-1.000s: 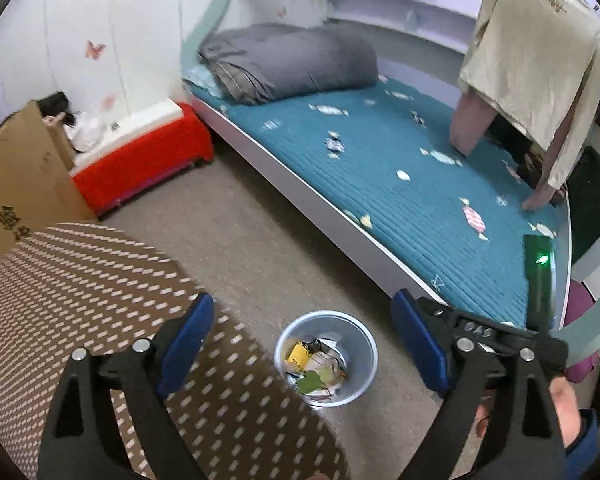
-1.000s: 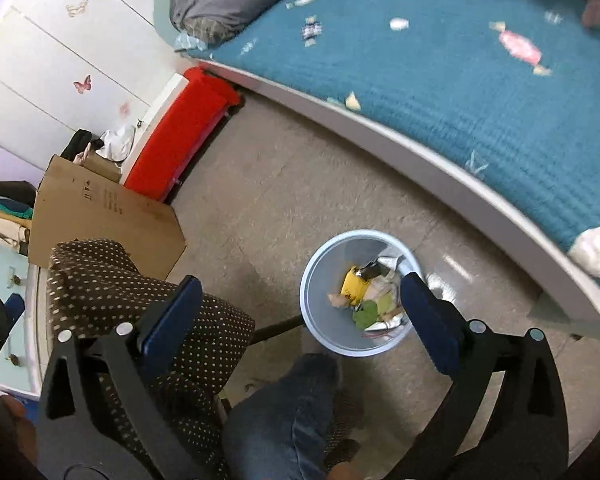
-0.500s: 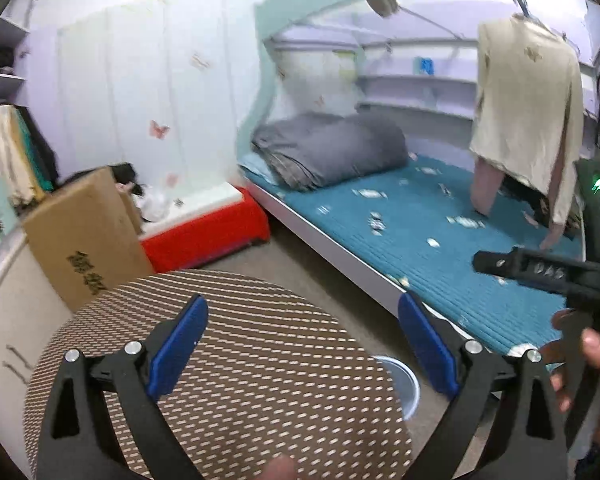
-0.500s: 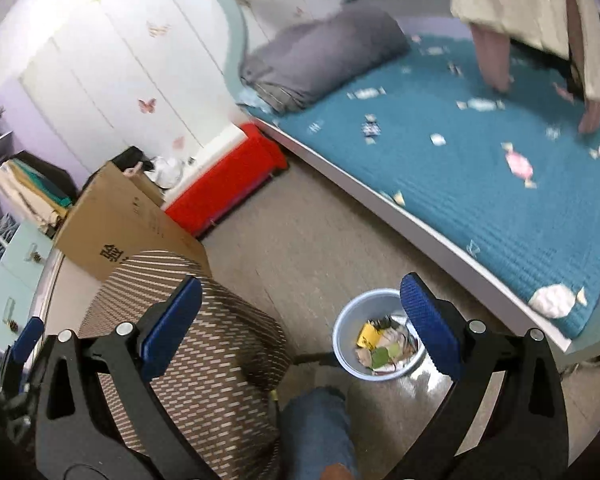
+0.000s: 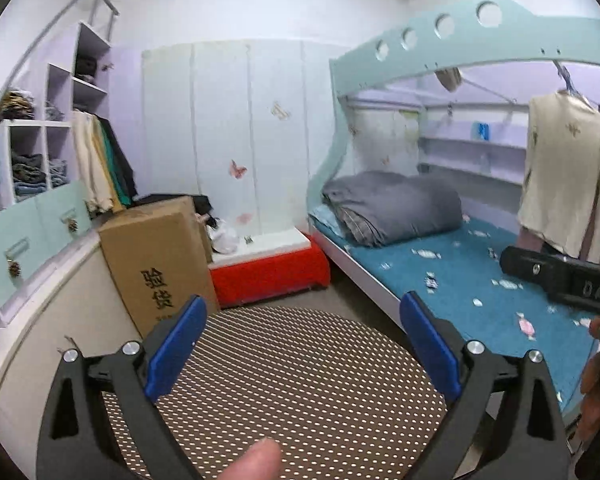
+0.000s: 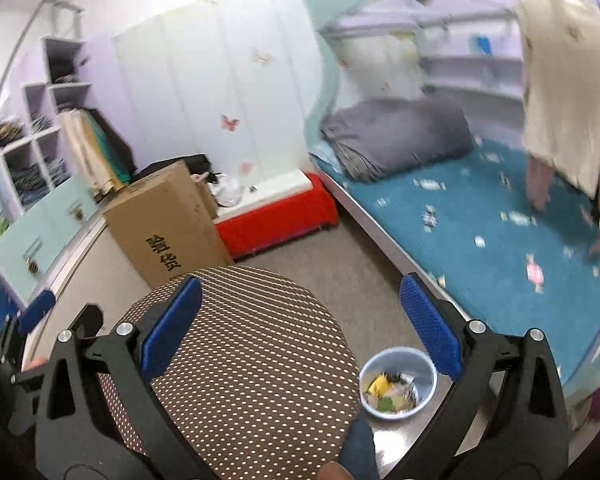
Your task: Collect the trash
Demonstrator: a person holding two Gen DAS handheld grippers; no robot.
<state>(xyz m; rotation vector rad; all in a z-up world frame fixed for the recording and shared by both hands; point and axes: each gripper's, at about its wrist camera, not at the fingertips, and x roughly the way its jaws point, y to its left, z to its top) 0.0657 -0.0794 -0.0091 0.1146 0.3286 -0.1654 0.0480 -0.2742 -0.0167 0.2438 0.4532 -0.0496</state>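
Opening wider, left gripper (image 5: pixel 302 346), nothing between blue pads, above dotted round seat (image 5: pixel 284 384). Right gripper (image 6: pixel 298 322) also spread wide and empty. Small blue trash bin (image 6: pixel 398 388) with scraps inside, on floor between seat and bed (image 6: pixel 500 240).

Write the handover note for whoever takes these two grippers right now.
Left gripper: jaws opening, nothing between them, above the dotted round stool.
Right gripper: jaws wide apart, empty, above the same stool.
Trash bin: on the floor between the stool and the bed, with scraps already inside, one of them yellow.
Done: some trash is in the bin.
Left: no loose trash shows on the floor in view. The small pale shapes on the blue bed cover may be print or wrappers; I cannot tell, so check there first.
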